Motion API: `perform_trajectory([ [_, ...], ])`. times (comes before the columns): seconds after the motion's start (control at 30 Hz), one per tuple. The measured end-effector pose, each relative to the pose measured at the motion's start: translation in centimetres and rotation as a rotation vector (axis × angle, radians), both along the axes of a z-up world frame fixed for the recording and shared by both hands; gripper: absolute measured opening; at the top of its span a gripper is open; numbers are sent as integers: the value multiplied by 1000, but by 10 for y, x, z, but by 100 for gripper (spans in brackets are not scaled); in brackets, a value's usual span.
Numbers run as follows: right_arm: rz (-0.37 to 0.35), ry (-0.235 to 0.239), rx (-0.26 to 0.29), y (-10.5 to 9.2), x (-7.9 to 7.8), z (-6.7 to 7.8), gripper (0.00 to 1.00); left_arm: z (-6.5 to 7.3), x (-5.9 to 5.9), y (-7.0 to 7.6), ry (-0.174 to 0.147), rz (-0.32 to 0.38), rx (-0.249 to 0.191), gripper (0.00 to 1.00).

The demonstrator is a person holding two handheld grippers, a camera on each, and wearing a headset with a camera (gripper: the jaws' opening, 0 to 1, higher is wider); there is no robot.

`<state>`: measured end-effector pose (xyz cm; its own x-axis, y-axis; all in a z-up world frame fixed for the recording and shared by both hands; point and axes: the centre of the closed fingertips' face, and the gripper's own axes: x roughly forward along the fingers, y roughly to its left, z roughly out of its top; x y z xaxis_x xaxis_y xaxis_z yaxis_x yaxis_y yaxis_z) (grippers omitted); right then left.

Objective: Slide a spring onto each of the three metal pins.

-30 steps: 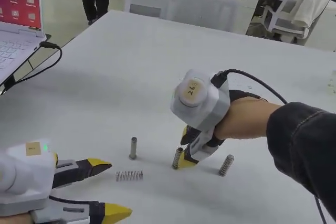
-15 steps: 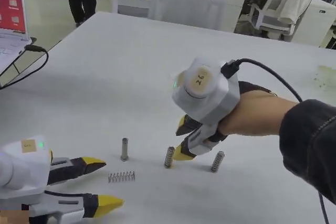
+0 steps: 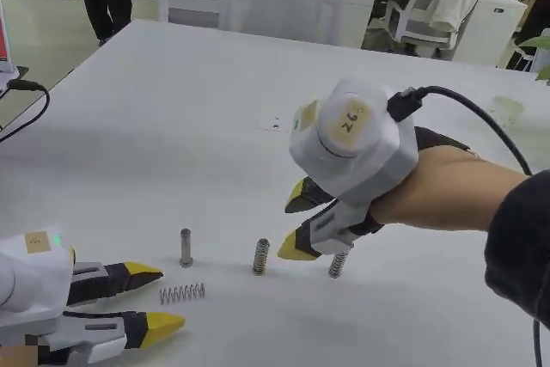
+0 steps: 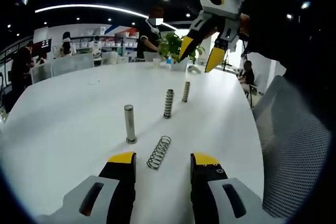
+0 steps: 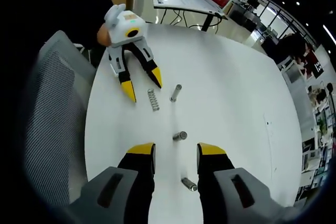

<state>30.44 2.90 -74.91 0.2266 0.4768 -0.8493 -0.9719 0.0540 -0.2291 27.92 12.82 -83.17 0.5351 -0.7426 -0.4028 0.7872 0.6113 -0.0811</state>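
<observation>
STATUS: 2 of 3 pins done. The middle pin (image 3: 261, 256) and the end pin (image 3: 339, 262) stand upright on the table (image 3: 172, 126), each w/ a spring coiled around it. The bare pin (image 3: 186, 247) stands upright in the same row, nothing on it. The loose spring (image 3: 182, 293) lies flat on the table near the bare pin, not touching it.

We hold the right hand-held gripper (image 3: 290, 231) above the two sprung pins, jaws spread, nothing between them. We judge the height keeps it from knocking the pins.

We hold the left hand-held gripper (image 3: 170, 298) low, approx. at table level, jaws spread, nothing gripped. In the left gripper view the loose spring lies just ahead, between the jaw lines. We judge this alignment sets up a pick-up.

Next step req.: pinch the coils lightly, turn the spring vertical, centre it over the bare pin. Risk: the spring rolls away, or a nudge topples the pin.
</observation>
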Motion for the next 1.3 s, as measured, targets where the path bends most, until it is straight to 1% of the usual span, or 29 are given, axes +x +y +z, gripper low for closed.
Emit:
perform_trajectory([
  [0.13, -7, 2, 12, -1, -4, 0, 30, -1, 1, 0, 0, -8, 11, 32],
  [0.17, -8, 4, 15, -1, -5, 0, 30, -3, 2, 0, 1, -10, 19, 31],
  [0.3, -13, 3, 15, -3, -6, 0, 30, -5, 1, -1, 1, -29, 34, 22],
  [0.37, -17, 5, 20, -4, -7, 0, 30, -6, 0, -4, 0, -42, 47, 19],
  [0.43, -17, 5, 20, -4, -8, 0, 30, -9, 1, -4, -1, -48, 68, 19],
  [0.5, -19, 9, 22, -4, -10, -1, 30, -10, 1, -5, -4, -54, 73, 17],
  [0.6, -23, 13, 26, -5, -11, -2, 30, -10, 2, -5, -13, -53, 82, 18],
  [0.7, -22, 17, 24, -6, -13, -4, 30, -12, 3, -5, -13, -57, 98, 14],
  [0.77, -23, 19, 25, -6, -13, -4, 30, -12, 3, -5, -19, -58, 113, 11],
  [0.83, -24, 19, 28, -6, -13, -4, 30, -12, 3, -5, -22, -58, 111, 11],
  [0.93, -22, 20, 32, -5, -14, -4, 30, -13, 2, -5, -19, -57, 119, 8],
  [1.07, -15, 23, 33, -3, -16, -5, 29, -13, 1, -6, -17, -60, 119, 3],
  [1.17, -8, 26, 34, -1, -18, -6, 29, -13, 0, -7, -12, -59, 117, 3],
  [1.3, 0, 29, 34, 0, -20, -7, 29, -13, -1, -8, -15, -61, 118, 3],
])
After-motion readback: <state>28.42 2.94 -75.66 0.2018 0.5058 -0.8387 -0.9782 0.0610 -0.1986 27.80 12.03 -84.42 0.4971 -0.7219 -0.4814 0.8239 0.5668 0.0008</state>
